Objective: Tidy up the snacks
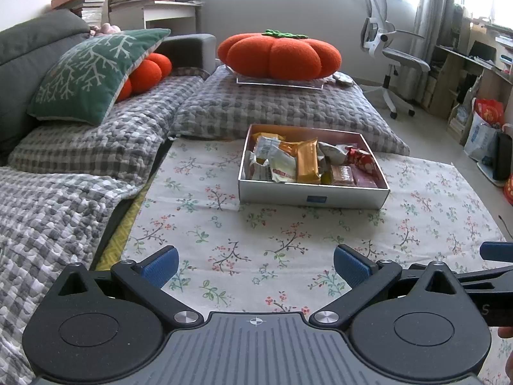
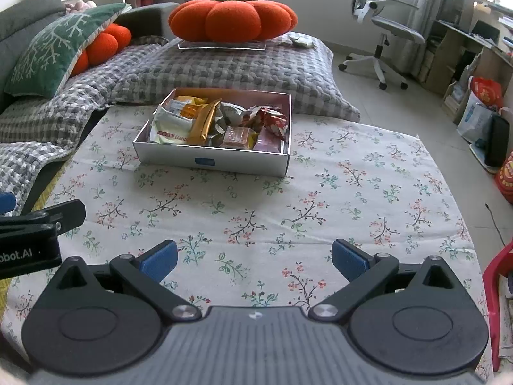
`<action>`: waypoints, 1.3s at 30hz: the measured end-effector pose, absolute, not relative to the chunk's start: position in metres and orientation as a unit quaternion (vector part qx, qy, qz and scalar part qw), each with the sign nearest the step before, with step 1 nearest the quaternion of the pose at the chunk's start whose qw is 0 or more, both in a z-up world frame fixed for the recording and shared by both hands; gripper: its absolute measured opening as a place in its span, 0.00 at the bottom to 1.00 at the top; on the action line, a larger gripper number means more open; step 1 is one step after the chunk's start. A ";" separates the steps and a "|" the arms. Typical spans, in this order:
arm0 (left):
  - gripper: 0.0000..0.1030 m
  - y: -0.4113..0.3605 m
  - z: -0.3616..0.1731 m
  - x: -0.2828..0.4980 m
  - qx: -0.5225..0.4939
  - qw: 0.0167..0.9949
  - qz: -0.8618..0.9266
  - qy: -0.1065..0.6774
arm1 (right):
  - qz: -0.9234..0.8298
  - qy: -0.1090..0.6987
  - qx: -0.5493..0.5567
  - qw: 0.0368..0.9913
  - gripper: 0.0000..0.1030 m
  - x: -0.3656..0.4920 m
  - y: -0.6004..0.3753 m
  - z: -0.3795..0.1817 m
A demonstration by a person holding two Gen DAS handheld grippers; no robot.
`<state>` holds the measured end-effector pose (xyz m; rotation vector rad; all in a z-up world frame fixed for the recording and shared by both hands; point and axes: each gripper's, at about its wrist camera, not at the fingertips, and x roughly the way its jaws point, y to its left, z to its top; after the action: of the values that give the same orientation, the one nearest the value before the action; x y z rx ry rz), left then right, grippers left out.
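A white cardboard box (image 1: 312,196) sits on the floral tablecloth (image 1: 256,234) and holds several wrapped snacks (image 1: 307,160), among them gold, white and red packets. It also shows in the right wrist view (image 2: 211,160), with the snacks (image 2: 205,122) inside. My left gripper (image 1: 255,268) is open and empty, well short of the box. My right gripper (image 2: 254,260) is open and empty, also well short of the box. Each gripper's side shows at the edge of the other's view.
A grey checked sofa (image 1: 80,147) with a green cushion (image 1: 93,73) lies left. An orange pumpkin cushion (image 1: 279,54) rests on a footstool behind the box. An office chair (image 1: 391,54), shelves and bags (image 1: 484,122) stand right. A red stool (image 2: 497,276) is at the right.
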<state>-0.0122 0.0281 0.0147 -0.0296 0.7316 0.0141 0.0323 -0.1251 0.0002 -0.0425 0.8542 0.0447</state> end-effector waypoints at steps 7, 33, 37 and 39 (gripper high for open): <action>1.00 0.027 0.014 -0.012 -0.015 0.934 0.007 0.358 | 0.022 0.415 -0.021 0.909 0.99 0.032 -0.125 0.000; 1.00 0.022 0.017 -0.015 0.006 0.939 -0.008 0.344 | 0.023 0.422 -0.024 0.906 0.99 0.034 -0.129 -0.002; 1.00 0.022 0.017 -0.015 0.007 0.939 -0.008 0.345 | 0.023 0.422 -0.025 0.906 0.99 0.034 -0.129 -0.002; 1.00 0.022 0.017 -0.015 0.007 0.938 -0.008 0.345 | 0.023 0.423 -0.024 0.906 0.99 0.034 -0.129 -0.002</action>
<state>-0.0148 0.0223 0.0169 0.0134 0.7051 -0.0162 0.0340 -0.1285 -0.0017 -0.0499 0.8728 0.0474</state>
